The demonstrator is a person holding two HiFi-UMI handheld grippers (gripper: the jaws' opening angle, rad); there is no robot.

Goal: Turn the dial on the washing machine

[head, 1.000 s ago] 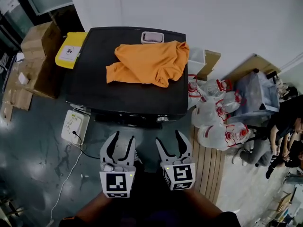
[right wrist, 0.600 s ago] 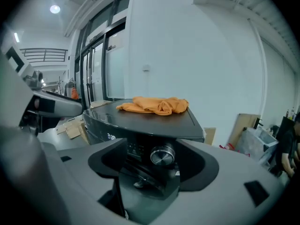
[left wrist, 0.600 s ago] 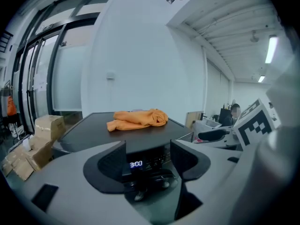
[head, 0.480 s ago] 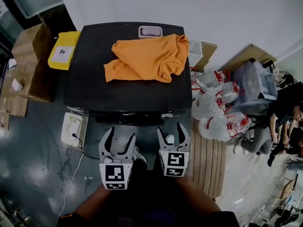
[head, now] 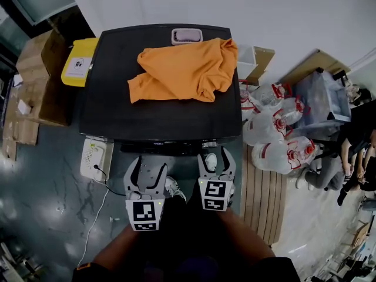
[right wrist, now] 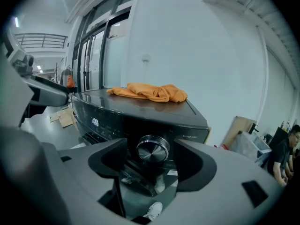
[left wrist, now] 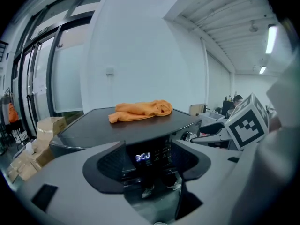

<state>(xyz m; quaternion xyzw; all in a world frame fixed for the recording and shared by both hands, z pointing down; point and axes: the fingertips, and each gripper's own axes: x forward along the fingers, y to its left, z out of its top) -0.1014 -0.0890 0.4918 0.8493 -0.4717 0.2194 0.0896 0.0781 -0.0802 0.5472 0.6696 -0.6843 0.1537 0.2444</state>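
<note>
Right gripper (head: 215,159) is held wide open, dial (right wrist: 153,149) framed just ahead between jaws, untouched. Left gripper (head: 148,169) is wide open, empty. Right has been advanced since earlier.

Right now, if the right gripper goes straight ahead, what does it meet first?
Most likely the dial on the washing machine: the right gripper's open jaws frame it, though depth is unclear.

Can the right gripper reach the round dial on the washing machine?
Probably yes. The right gripper has its jaws open, the dial sits straight ahead in line with the gap, untouched, and nothing blocks the way.
</note>
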